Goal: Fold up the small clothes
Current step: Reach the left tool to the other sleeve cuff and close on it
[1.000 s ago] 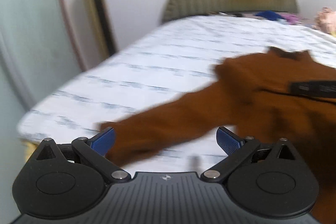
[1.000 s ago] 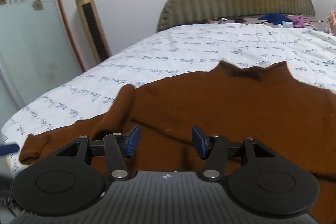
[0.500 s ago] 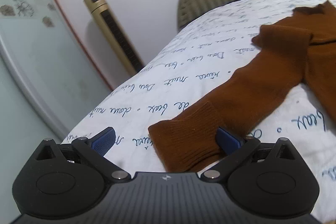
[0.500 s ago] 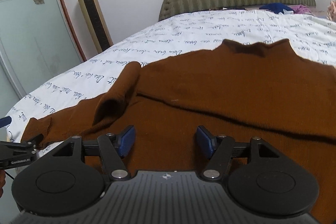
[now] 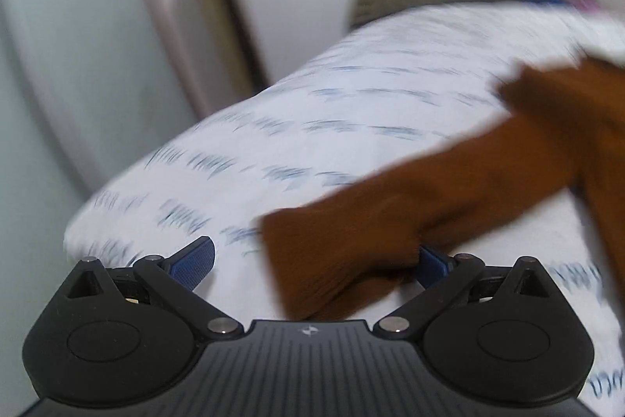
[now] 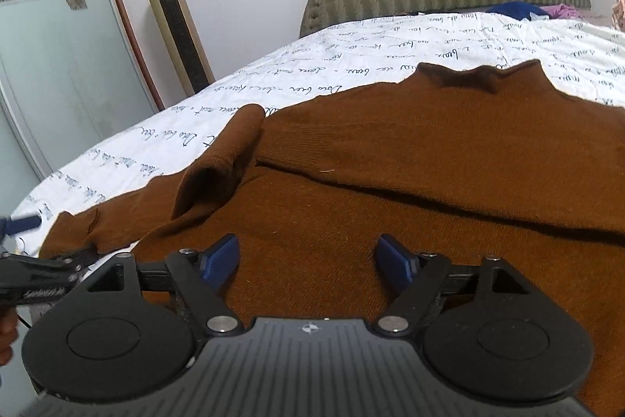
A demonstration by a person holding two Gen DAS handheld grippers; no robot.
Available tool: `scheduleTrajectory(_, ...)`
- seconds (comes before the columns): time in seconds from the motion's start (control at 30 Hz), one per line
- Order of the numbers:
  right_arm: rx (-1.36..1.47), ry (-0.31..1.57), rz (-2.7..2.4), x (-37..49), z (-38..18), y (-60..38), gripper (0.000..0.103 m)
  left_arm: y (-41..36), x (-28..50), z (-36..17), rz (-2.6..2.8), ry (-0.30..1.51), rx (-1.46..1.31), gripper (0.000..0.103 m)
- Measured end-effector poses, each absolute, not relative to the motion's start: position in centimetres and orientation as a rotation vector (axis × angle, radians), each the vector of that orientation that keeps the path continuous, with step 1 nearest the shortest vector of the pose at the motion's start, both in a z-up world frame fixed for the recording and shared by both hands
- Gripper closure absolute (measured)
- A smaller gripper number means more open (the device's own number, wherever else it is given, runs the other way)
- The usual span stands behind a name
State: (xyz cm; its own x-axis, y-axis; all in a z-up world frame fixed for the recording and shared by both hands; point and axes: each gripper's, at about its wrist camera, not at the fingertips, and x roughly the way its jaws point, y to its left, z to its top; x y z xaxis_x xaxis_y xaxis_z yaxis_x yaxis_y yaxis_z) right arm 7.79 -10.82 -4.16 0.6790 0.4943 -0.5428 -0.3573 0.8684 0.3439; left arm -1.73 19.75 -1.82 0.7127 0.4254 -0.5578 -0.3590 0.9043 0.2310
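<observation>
We see our two grippers, both black w/ ribbed tops, round side discs, silver screws & blue pads: left gripper [image 5: 314,262], right gripper [image 6: 308,258].

Rust-brown sweater [image 6: 429,143] on white bedsheet [image 6: 351,65] with blue script.

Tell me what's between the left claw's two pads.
The brown sweater's sleeve cuff, lying on the printed bedsheet; the left wrist view shows it.
</observation>
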Motion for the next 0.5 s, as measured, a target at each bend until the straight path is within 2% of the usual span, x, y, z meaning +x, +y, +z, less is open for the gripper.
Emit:
scheduleTrajectory(0.23, 0.204, 0.668, 0.485, 7.8, -4.3, -10.4, 0.021, 28.6, -5.7, 1.0, 0.738, 0.548, -0.137, 0.0)
scheduleTrajectory(0.5, 0.191, 0.667, 0.485, 7.7, -4.3, -10.3, 0.02, 29.0, -6.8, 0.9, 0.444, 0.617, -0.578, 0.001)
